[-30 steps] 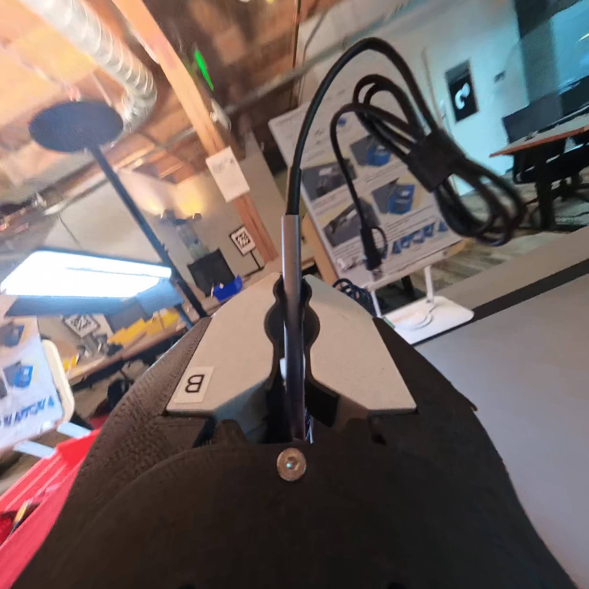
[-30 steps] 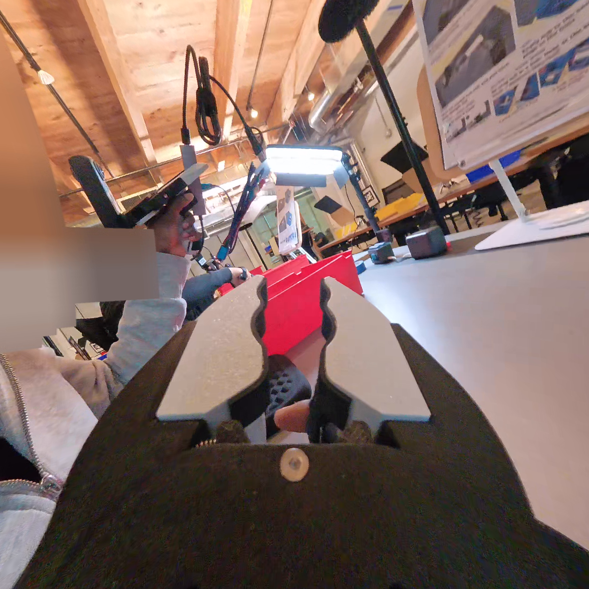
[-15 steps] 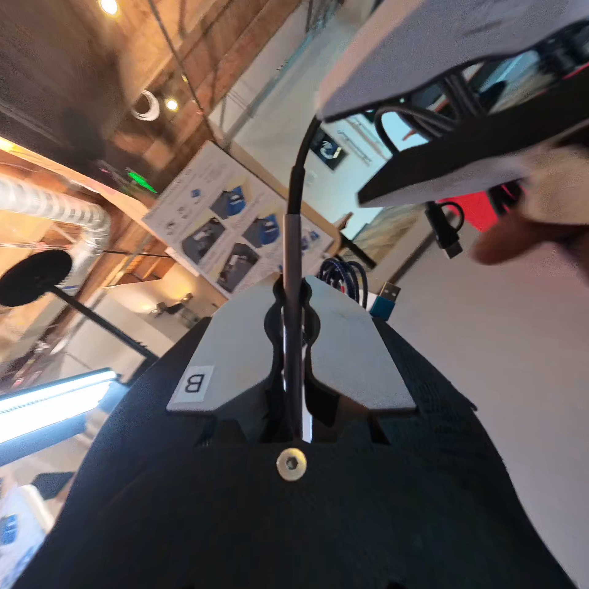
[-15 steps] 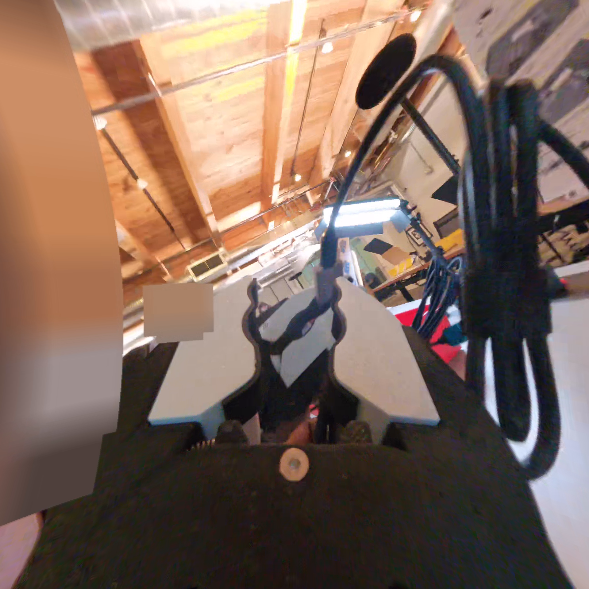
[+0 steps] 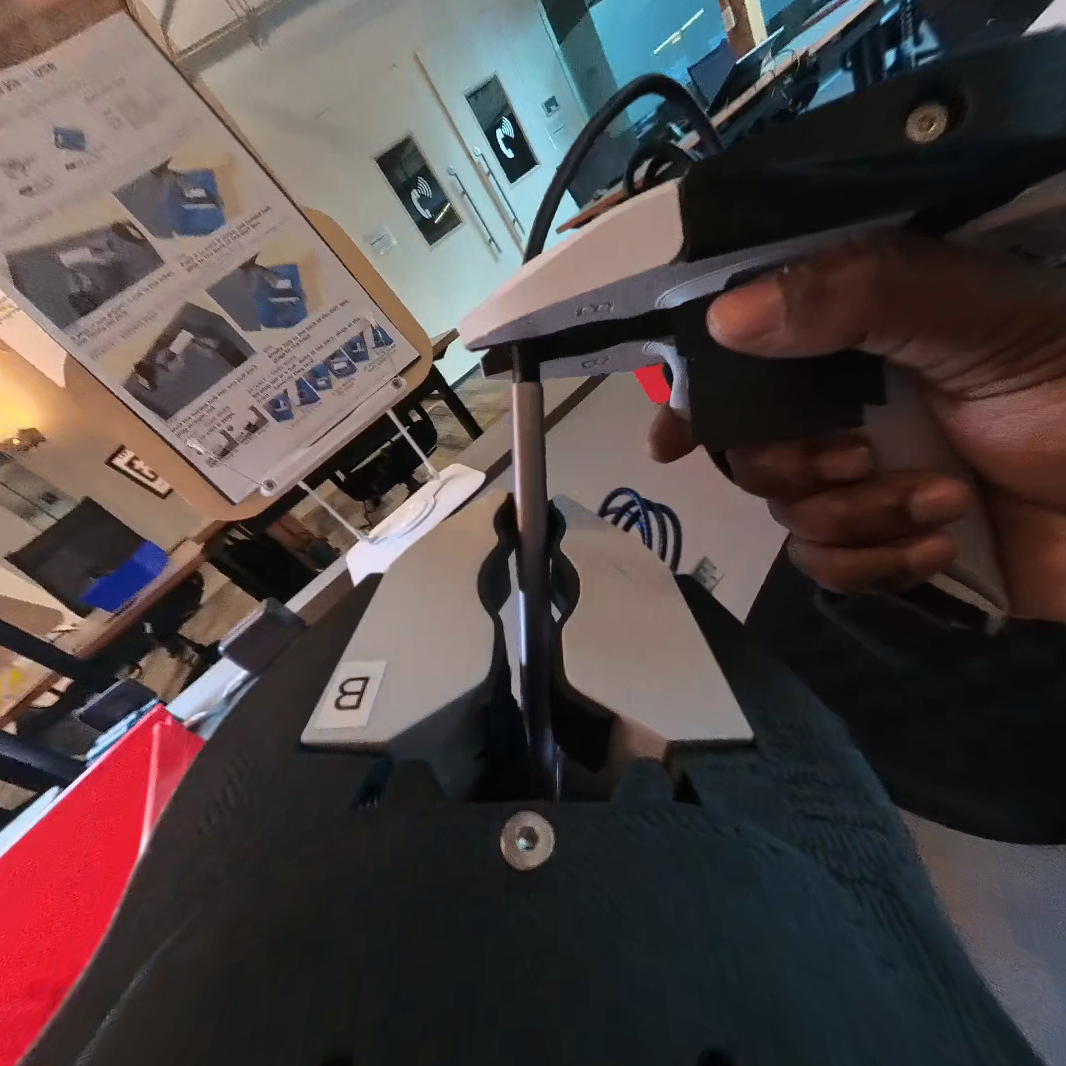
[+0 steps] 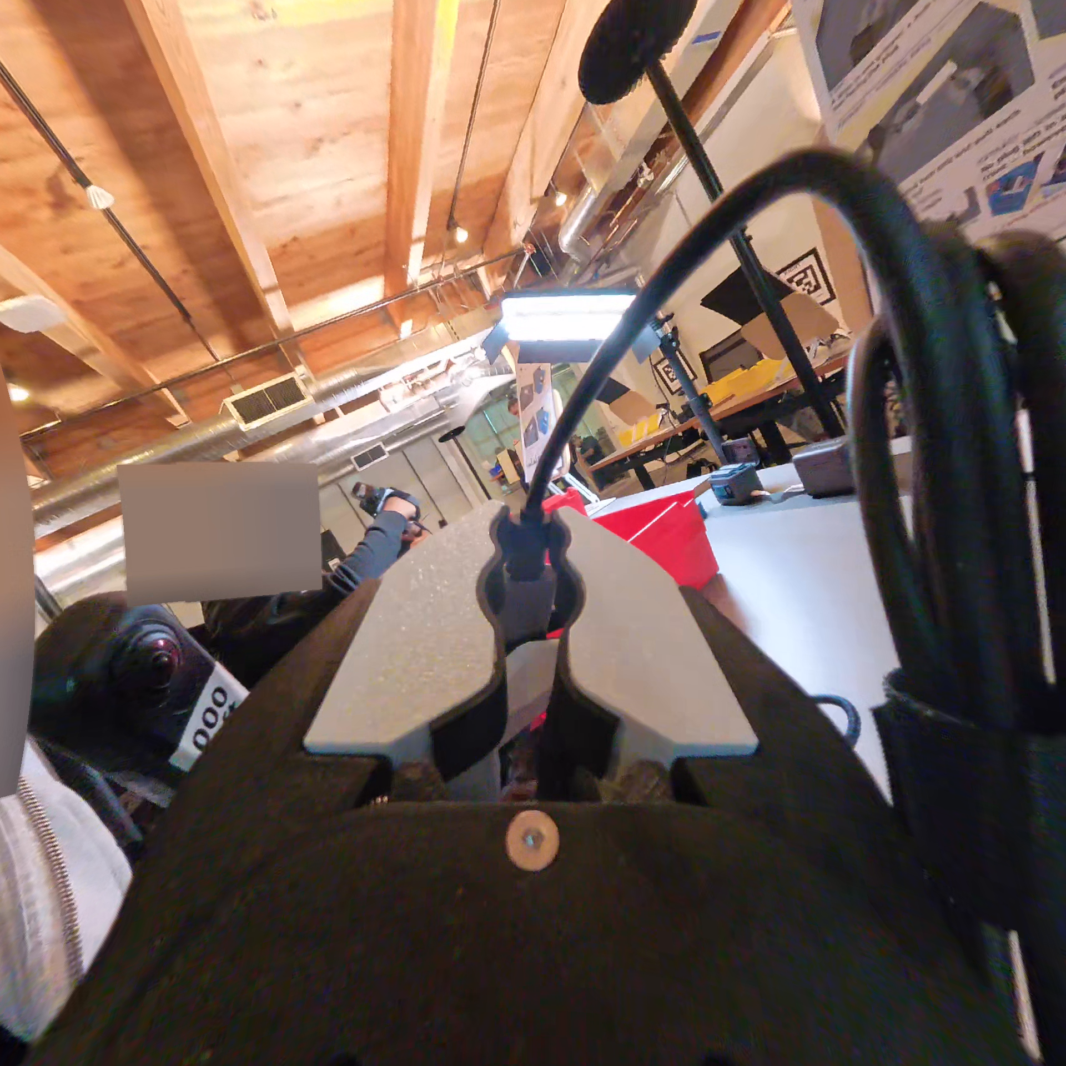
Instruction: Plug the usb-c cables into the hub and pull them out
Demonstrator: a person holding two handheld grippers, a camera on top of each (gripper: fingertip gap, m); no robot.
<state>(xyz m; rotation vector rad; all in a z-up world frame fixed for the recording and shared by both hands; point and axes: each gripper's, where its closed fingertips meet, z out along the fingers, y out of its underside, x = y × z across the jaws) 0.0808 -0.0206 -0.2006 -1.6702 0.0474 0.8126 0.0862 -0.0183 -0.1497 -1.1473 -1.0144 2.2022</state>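
My left gripper [image 5: 528, 519] is shut on a thin grey hub [image 5: 526, 450], seen edge-on and standing upright between the fingers. A black usb-c cable [image 5: 582, 150] leaves the hub's top end. My right gripper [image 6: 525, 522] is shut on the cable's black plug [image 6: 522, 548], just above the hub's grey end [image 6: 525, 605]. In the left wrist view the right gripper [image 5: 496, 352] lies crosswise over the hub's top, held by a hand [image 5: 900, 415]. The cable arcs up and right into a strapped bundle [image 6: 957, 519]. The fingers hide the joint between plug and hub.
The grey table [image 5: 605, 438] holds a coiled blue cable [image 5: 640, 519] and a poster stand [image 5: 190, 242]. A red bin [image 6: 663, 536] and small grey boxes [image 6: 819, 461] stand on the table. A light panel [image 6: 565, 317] hangs behind. A camera [image 6: 132, 669] sits at lower left.
The right gripper was open and apart a second ago; it has come over the hub's top and shut on the cable plug. The left gripper swung while still holding the hub.
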